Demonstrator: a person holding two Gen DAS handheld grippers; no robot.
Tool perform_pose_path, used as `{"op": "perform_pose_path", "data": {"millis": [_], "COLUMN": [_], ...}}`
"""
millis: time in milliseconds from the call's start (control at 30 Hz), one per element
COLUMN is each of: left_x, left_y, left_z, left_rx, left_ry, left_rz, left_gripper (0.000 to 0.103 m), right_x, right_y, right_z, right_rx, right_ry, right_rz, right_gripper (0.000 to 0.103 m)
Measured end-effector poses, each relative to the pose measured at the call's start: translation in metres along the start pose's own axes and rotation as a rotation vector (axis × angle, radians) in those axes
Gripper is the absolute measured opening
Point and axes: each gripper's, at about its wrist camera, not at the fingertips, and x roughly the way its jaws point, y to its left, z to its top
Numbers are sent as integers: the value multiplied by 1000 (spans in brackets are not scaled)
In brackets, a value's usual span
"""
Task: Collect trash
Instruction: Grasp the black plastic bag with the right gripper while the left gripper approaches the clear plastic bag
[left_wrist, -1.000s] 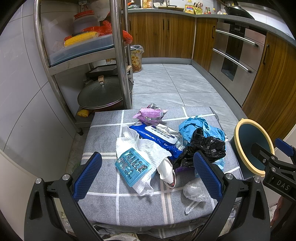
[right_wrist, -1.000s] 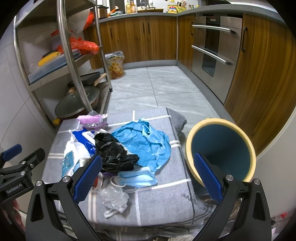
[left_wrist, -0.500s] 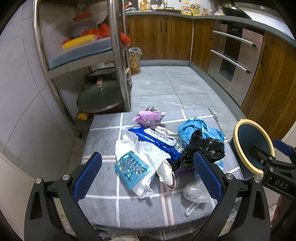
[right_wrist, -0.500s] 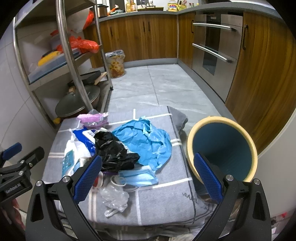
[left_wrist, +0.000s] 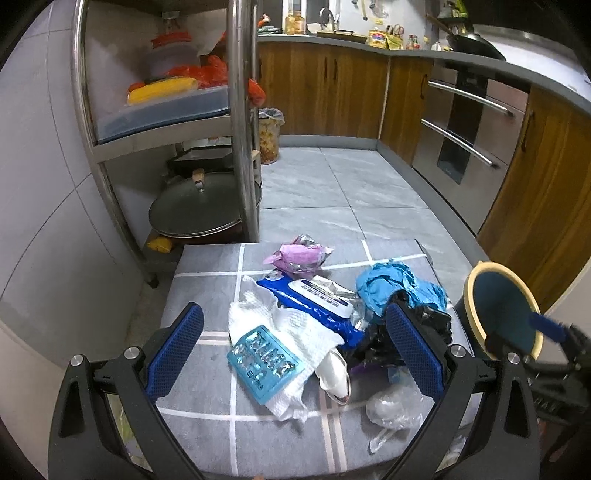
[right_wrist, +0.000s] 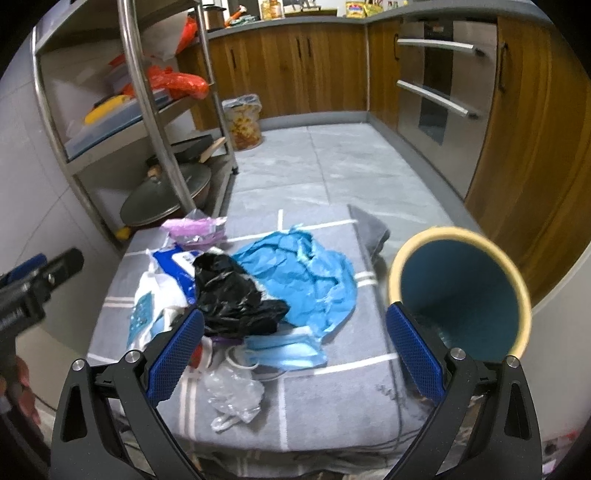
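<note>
Across the middle of the grey checked surface (left_wrist: 207, 288) the trash sits heaped: black bag (right_wrist: 232, 295), blue paper (right_wrist: 306, 269), face mask (right_wrist: 284, 350), wipes pack (left_wrist: 314, 302); left tool (left_wrist: 293, 352) hovers spread wide, empty; right tool (right_wrist: 293, 350) likewise released; teal bin (right_wrist: 461, 295) stands just off the right edge.

A low surface draped in a grey cloth with white grid lines (left_wrist: 207, 280) is carrying a heap of litter. Lying on it are a pink foil wrapper (left_wrist: 299, 254), a blue wet-wipes pack (left_wrist: 314, 299), a white paper towel (left_wrist: 295, 332) bearing a teal blister pack (left_wrist: 262, 363), crumpled blue paper (right_wrist: 306, 273), a black plastic bag (right_wrist: 232, 295), a blue face mask (right_wrist: 284, 350) and a clear plastic bag (right_wrist: 232, 395).
</note>
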Motion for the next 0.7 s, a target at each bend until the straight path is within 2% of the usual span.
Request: {"op": "perform_pose_path", "data": {"millis": [133,267,433,533,633,700], "left_x": [10,17,27,36,44,48], "left_y": [4,3,10,15,18,20], "left_z": [-1,-3,-3,-4,-6,-8], "left_rx": [-7,16,22,20,32,35], "left_ry": [28,46,72,96,117,132], "left_rz": [-4,5,15,21,22,25], "left_gripper": [91,88,86,82,77,73], "right_x": [11,25,50,60,66,66], "right_y": [9,18,19,22,22,23], "right_z": [4,12,17,17,17,18], "right_rx": [-23,-52,-20,-22,0,2], "right_ry": [4,10,73,97,119,118], "right_rz": [53,91,139,159,201,219], "right_gripper": [92,75,62,47,26,20]}}
